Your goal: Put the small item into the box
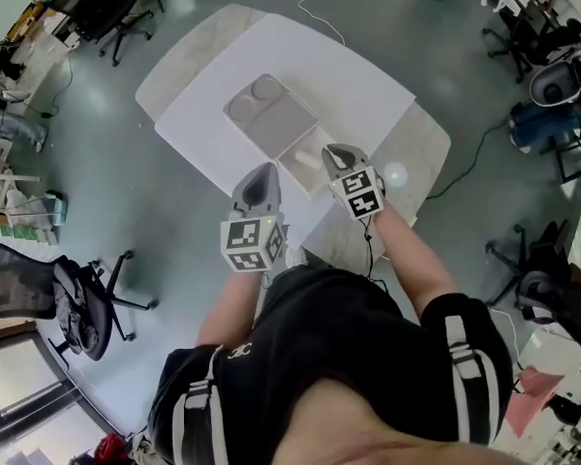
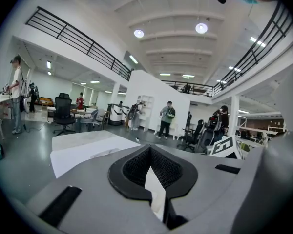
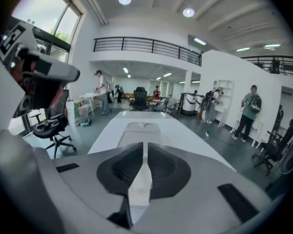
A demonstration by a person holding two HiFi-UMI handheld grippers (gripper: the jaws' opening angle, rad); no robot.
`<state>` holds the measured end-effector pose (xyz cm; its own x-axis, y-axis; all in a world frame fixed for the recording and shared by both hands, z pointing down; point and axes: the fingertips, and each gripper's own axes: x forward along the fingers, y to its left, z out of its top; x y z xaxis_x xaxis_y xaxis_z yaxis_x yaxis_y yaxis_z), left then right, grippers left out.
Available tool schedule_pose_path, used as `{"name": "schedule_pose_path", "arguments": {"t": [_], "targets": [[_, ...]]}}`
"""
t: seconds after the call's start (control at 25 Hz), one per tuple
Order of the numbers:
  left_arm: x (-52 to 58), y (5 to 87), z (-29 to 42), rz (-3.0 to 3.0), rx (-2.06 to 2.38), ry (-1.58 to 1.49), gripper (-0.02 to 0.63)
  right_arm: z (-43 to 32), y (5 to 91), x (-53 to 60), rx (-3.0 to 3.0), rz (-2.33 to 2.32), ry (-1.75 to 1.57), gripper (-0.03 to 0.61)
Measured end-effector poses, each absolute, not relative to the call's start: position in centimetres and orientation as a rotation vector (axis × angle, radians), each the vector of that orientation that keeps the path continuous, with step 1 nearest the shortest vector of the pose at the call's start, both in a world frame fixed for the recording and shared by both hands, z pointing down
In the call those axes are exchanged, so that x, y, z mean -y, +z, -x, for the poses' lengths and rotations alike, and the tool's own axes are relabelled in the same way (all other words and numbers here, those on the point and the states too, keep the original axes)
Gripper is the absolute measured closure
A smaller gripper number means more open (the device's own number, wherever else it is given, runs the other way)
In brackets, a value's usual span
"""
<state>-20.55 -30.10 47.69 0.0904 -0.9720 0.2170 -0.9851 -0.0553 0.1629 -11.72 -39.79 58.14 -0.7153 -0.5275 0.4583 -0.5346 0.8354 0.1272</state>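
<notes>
A shallow grey box (image 1: 271,114) lies open on the white tabletop (image 1: 349,76), with a pale flat part (image 1: 305,160) at its near side. In the right gripper view the box (image 3: 141,129) lies straight ahead of the jaws. My right gripper (image 1: 335,151) hovers over the box's near right corner; its jaws (image 3: 145,146) stand a narrow slit apart with nothing between them. My left gripper (image 1: 262,170) is held over the table's near edge, shut and empty (image 2: 150,147). A small white round object (image 1: 395,174) rests on the beige table part right of the right gripper.
The white top sits on a larger beige table (image 1: 431,139). A cable (image 1: 320,8) runs across the floor beyond it. Office chairs (image 1: 87,303) stand at the left and right (image 1: 552,80). Several people (image 2: 166,118) stand in the hall behind.
</notes>
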Motion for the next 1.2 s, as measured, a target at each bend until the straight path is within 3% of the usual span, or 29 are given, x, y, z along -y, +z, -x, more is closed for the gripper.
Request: {"name": "schedule_pose_path", "arguments": {"t": [0.48,0.72,1.2], "targets": [[32.0,45.4,16.1,-2.184,1.919,0.031,0.609,1.9,42.8,38.6,2.835,-1.335,0.007,0.566],[32.6,45.2,13.3,-2.24,1.878,0.06,0.609,-2.3,41.2,36.9,2.871,-1.459,0.015,0.566],[33.0,44.4,10.9,-2.294,1.858,0.085,0.609,-3.4,40.7,36.4,2.882,-1.464,-0.036,0.566]]}}
